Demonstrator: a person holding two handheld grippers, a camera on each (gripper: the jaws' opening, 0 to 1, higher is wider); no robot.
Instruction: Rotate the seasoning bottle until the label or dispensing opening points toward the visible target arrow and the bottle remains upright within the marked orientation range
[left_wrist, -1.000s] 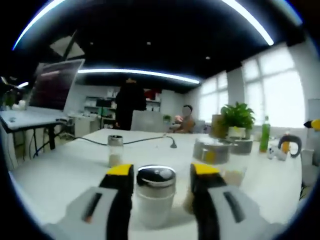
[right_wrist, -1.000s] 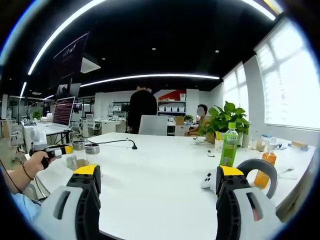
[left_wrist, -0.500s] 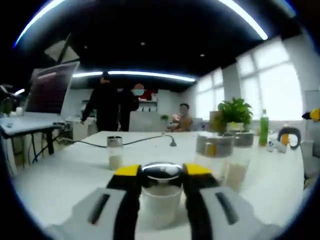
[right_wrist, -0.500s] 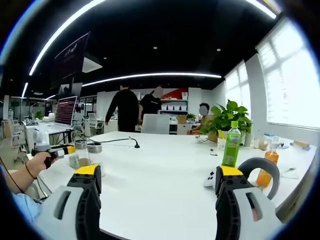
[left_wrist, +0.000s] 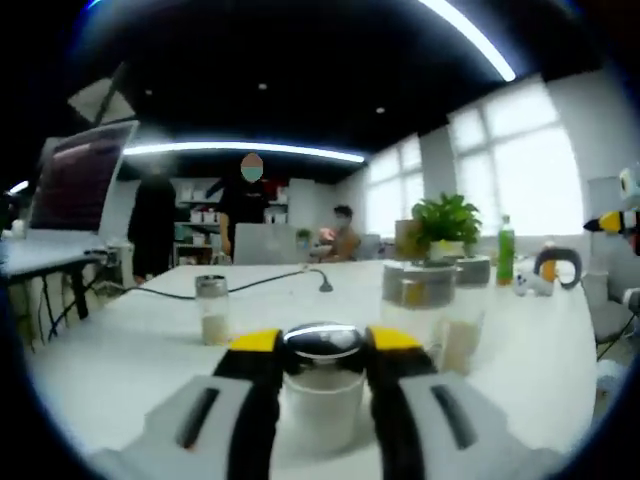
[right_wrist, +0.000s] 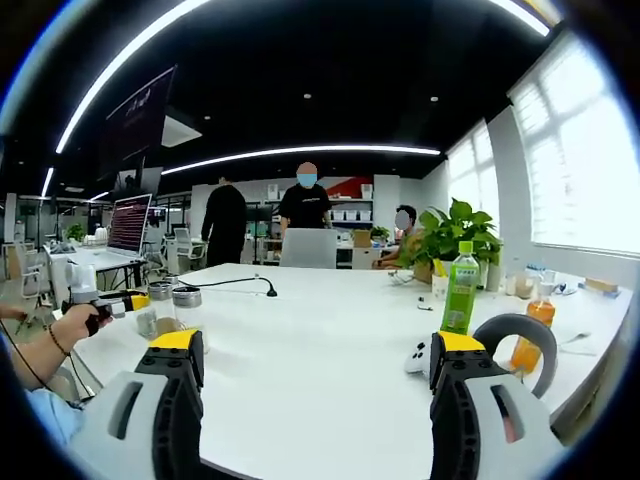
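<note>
In the left gripper view my left gripper (left_wrist: 322, 375) is shut on the seasoning bottle (left_wrist: 322, 400), a clear jar of pale powder with a shiny silver lid (left_wrist: 322, 340). The bottle stands upright between the yellow-tipped jaws on the white table (left_wrist: 130, 360). In the right gripper view my right gripper (right_wrist: 320, 370) is open over the table with nothing between its jaws. At the far left of that view a hand (right_wrist: 68, 328) holds the left gripper (right_wrist: 130, 301) beside small silver-lidded jars (right_wrist: 184, 308).
A small shaker (left_wrist: 210, 311) stands left of the held bottle, and two bigger lidded jars (left_wrist: 420, 300) stand right of it. A black cable (left_wrist: 260, 283), a plant (right_wrist: 450, 235), a green bottle (right_wrist: 461, 290), an orange bottle (right_wrist: 528, 340) and a white controller (right_wrist: 416, 360) lie further off. People stand behind.
My left gripper shut on the seasoning bottle and has stayed shut. The left view has since swung, shifting the table's things leftward. The people at the back have moved. My right gripper has stayed still.
</note>
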